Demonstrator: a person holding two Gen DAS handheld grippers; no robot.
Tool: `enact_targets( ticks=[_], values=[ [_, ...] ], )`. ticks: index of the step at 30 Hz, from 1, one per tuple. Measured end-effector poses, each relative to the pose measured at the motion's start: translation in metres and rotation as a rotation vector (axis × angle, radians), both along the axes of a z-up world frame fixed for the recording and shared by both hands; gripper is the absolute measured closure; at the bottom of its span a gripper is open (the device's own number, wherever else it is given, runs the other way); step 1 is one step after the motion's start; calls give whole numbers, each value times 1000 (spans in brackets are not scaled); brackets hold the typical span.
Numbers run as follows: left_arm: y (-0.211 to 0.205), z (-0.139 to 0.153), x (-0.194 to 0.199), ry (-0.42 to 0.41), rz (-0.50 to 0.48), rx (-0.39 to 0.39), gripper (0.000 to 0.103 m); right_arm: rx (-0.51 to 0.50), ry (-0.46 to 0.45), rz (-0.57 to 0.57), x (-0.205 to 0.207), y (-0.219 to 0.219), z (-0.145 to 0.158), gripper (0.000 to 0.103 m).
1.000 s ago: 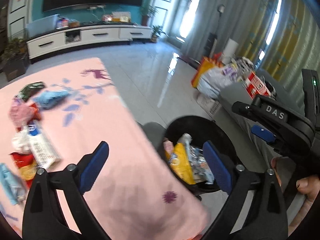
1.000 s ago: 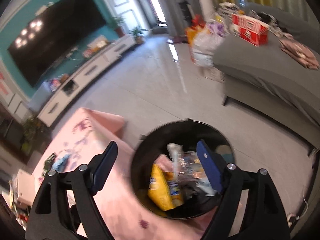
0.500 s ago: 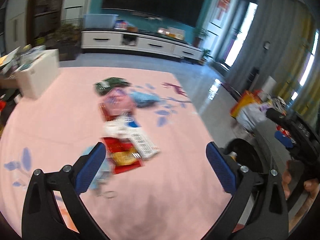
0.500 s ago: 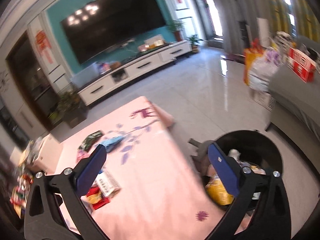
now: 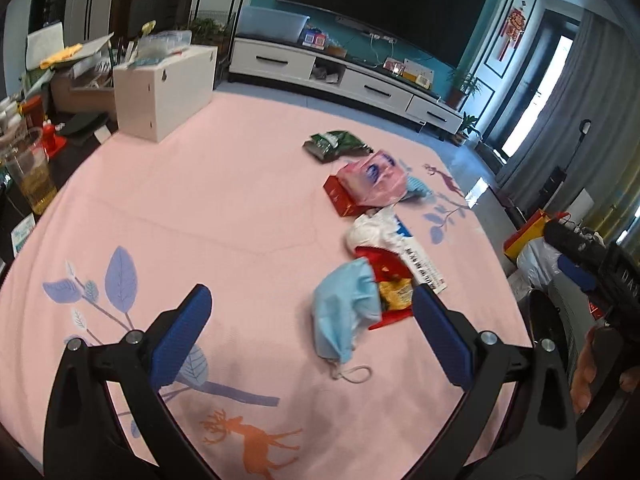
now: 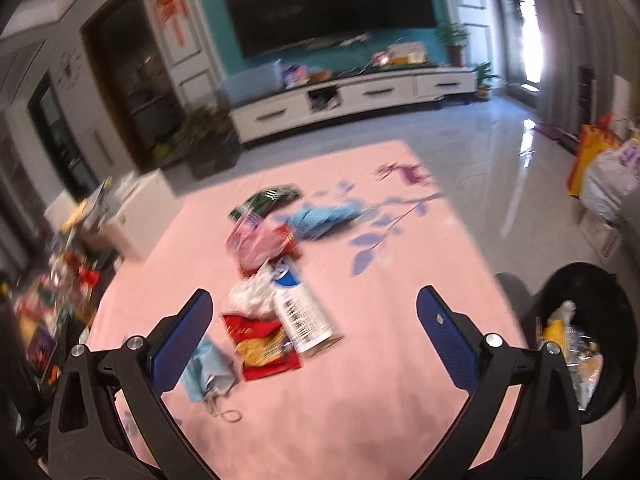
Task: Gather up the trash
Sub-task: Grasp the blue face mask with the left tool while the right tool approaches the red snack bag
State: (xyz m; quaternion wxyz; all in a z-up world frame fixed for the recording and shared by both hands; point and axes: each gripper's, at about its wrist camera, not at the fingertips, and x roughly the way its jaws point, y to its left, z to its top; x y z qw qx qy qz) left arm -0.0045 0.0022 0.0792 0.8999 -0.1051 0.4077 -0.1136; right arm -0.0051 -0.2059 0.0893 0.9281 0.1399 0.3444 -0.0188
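Trash lies in a row on the pink tablecloth: a blue face mask, a red and yellow snack wrapper, a white wrapper with a barcode, a pink bag on a red box, a green packet. My left gripper is open and empty, just short of the mask. My right gripper is open and empty above the same pile: mask, snack wrapper, barcode wrapper. The black trash bin with trash in it stands at the table's right edge.
A white box stands at the table's far left corner. A plastic cup with yellow liquid and clutter sit on the left. The right gripper's body and hand show at the right of the left view. Bags stand on the floor.
Both grippers swung left from over the trash bin to face the table. The trash pile now lies in front of both; the bin has moved to the right edge.
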Motion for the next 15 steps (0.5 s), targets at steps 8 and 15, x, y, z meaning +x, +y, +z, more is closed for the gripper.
enact_targets(
  ticks=[8,15],
  values=[
    [-9,-19,6,7,-65,-53,4,26,48,41,15,18,-25,5],
    [-26,-45,13,70,-105,-74,16,36,89,45,21,18,-37,32]
  ],
)
